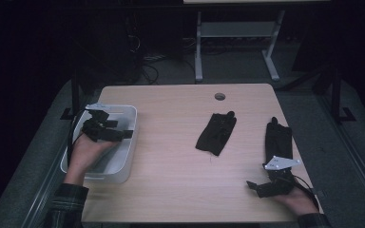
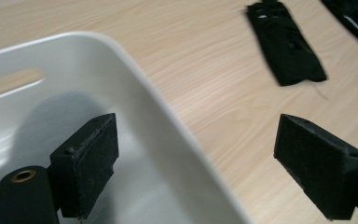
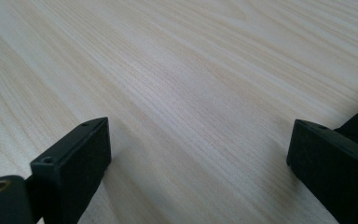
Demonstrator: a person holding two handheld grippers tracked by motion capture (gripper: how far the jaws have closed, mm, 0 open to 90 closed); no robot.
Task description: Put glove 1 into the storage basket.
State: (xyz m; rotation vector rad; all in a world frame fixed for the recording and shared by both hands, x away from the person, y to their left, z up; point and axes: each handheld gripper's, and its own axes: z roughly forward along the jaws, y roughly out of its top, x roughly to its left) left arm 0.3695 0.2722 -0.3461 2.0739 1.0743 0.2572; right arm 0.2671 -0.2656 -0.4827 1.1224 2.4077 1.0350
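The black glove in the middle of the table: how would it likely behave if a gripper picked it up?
The black glove lies flat and limp on the table, so it probably droops when lifted by one end. It looks like thin fabric, likely light. It should neither roll nor tip.

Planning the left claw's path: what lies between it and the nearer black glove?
In the high view, only the bin's rim and bare table separate left claw from glove.
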